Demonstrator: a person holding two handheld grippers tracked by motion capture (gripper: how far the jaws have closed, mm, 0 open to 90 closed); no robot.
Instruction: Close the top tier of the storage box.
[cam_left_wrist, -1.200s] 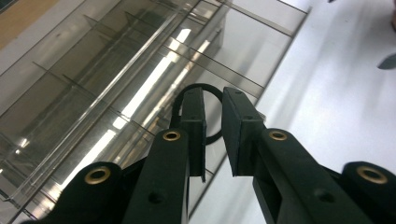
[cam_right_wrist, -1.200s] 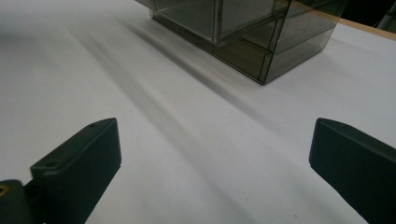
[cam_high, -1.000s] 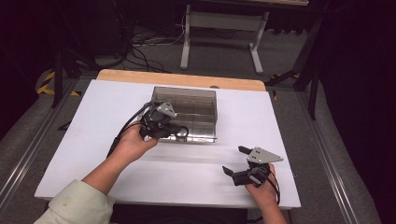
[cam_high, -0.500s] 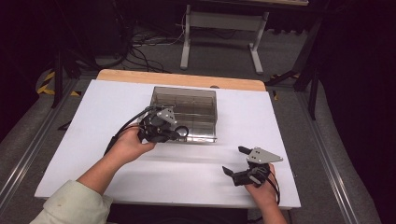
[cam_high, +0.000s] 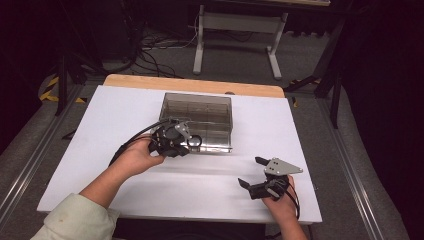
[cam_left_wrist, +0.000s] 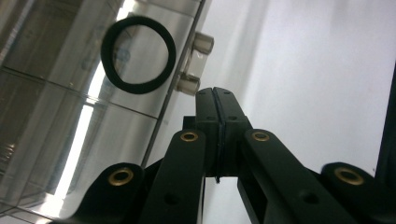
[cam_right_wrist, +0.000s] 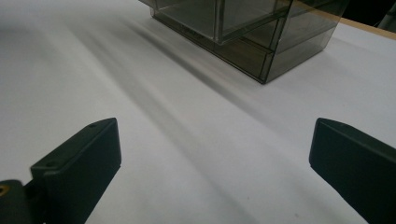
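Note:
A smoky clear plastic drawer box (cam_high: 200, 117) stands at the middle of the white table (cam_high: 115, 120). A black ring (cam_high: 195, 141) hangs on its front face. My left gripper (cam_high: 186, 141) is held right at that front, its tips beside the ring. In the left gripper view the jaws are pressed together with nothing seen between them, and my left gripper (cam_left_wrist: 213, 95) sits just below and right of the ring (cam_left_wrist: 106, 53) and two small clear knobs (cam_left_wrist: 203, 43). My right gripper (cam_high: 251, 171) rests at the front right, open and empty (cam_right_wrist: 212, 140), facing the box (cam_right_wrist: 261, 32).
A wooden strip (cam_high: 200, 85) runs along the table's far edge. Beyond it stand a white metal frame (cam_high: 235, 30) and loose cables (cam_high: 150, 55) on the floor. Grey rails (cam_high: 30, 160) flank the table. White tabletop lies between the two grippers.
My left gripper has shifted slightly back from the box front toward the person. The right gripper has stayed put.

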